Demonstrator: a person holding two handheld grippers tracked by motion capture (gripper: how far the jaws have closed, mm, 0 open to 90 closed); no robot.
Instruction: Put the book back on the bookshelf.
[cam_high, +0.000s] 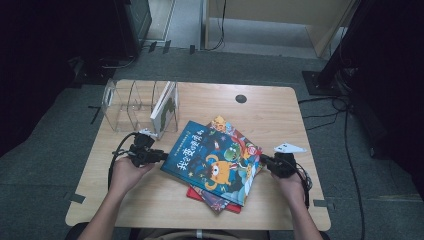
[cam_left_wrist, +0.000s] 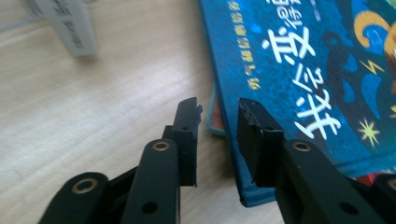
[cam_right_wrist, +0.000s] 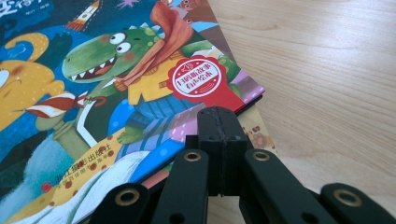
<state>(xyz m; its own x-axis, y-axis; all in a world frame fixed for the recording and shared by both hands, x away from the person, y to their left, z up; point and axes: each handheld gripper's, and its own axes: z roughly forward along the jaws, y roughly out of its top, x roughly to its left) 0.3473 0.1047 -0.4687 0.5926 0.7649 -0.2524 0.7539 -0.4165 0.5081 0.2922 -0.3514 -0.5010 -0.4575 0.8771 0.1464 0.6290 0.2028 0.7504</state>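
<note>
My left hand-held gripper (cam_high: 159, 156) sits at the left edge of the blue book (cam_high: 215, 160), its jaws parted with a gap between them and nothing held; in the left gripper view the book's corner lies just under the right jaw. My right hand-held gripper (cam_high: 263, 159) is at the book's right edge, jaws pressed together, clamping nothing. The blue book tops a small pile on the desk (cam_high: 280, 115), near the clear rack (cam_high: 132, 105) with one book (cam_high: 165, 107) standing in it.
</note>
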